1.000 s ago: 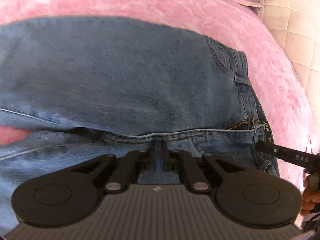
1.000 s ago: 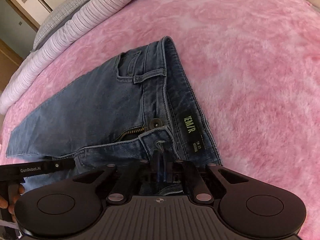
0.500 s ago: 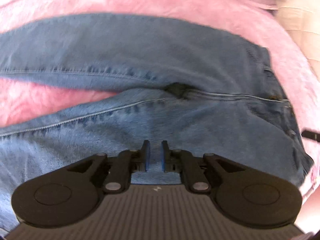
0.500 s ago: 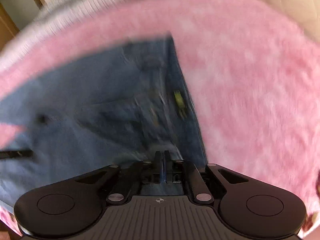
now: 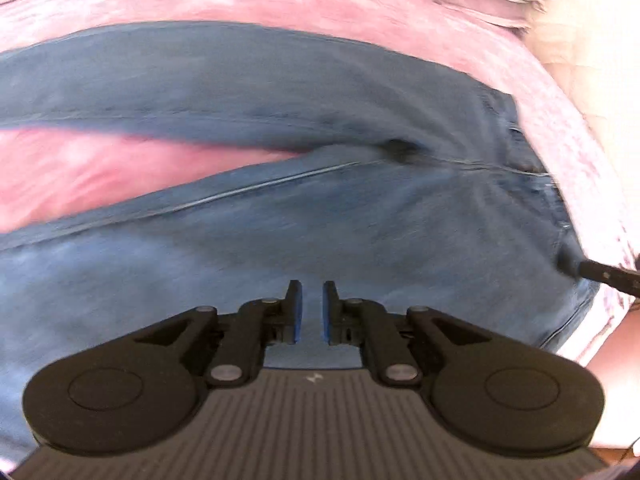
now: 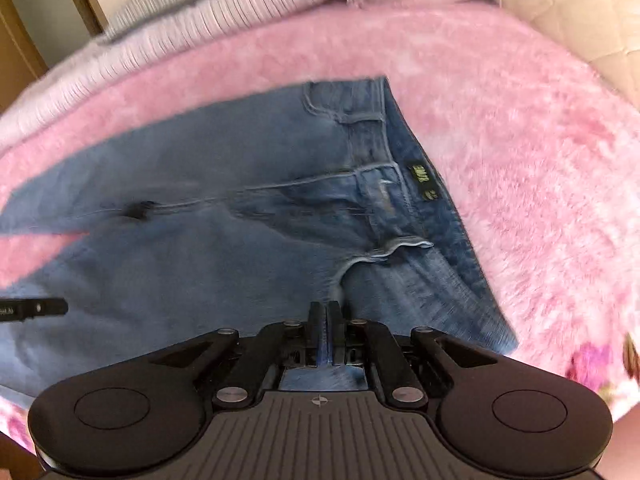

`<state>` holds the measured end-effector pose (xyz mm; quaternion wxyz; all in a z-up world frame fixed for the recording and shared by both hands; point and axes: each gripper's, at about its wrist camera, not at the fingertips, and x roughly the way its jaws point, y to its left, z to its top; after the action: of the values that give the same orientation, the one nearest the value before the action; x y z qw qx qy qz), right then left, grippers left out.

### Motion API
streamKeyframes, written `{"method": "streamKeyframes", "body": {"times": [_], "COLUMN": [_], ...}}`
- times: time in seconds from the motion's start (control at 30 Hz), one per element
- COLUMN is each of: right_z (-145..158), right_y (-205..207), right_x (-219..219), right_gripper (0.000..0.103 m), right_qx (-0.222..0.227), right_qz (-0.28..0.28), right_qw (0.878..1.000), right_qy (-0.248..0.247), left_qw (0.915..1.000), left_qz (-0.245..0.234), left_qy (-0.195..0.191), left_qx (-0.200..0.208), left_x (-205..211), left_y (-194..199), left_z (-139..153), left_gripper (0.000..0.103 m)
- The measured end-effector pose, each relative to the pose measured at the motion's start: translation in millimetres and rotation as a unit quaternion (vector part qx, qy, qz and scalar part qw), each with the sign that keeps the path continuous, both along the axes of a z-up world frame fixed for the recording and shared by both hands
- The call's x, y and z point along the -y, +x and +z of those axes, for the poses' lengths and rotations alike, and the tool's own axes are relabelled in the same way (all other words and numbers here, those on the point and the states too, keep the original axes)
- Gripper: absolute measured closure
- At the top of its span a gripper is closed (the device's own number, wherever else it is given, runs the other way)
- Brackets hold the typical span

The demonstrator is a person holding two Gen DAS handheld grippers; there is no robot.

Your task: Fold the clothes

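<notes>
Near the bed's [image 6: 520,160] headboard edge, right gripper [image 6: 325,312] pinches the jeans' [image 6: 208,184] waistband, left gripper [image 5: 311,300] slightly apart, empty; I'd pull evenly.

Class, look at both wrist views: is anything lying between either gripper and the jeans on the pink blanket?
Nothing visible. The right gripper is shut on the jeans; the left gripper hangs directly over the denim, jaws slightly apart.
</notes>
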<state>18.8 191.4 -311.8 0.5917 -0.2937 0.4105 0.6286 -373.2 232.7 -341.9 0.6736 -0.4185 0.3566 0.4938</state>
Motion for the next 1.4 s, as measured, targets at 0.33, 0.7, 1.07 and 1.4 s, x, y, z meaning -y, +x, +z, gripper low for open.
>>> {"method": "streamKeyframes", "body": {"times": [0.33,0.7,1.07,1.4], "right_z": [-16,-50,52,102], "right_y": [-68,-154,-171,-140], "right_x": [16,25,29,68], "right_gripper": [0.097,0.071,0.061,0.059], "right_qx": [0.036,0.018,0.02,0.045], "right_qz": [-0.032,-0.046,0.009,0.079], "right_qw": [0.994,0.991,0.995,0.993], "right_qy": [-0.095,-0.124,-0.098,-0.08], "left_qw": [0.9976,0.9908,0.9894,0.9821], "left_qz": [0.035,0.085,0.096,0.151], "left_qy": [-0.045,-0.083,-0.039,0.027], "left_qx": [-0.04,-0.064,-0.102,-0.109], "left_x": [27,43,48,95], "left_y": [-74,-141,-119,-56], "left_z": [7,-13,113,195], "left_gripper": [0.095,0.088,0.084,0.082]}}
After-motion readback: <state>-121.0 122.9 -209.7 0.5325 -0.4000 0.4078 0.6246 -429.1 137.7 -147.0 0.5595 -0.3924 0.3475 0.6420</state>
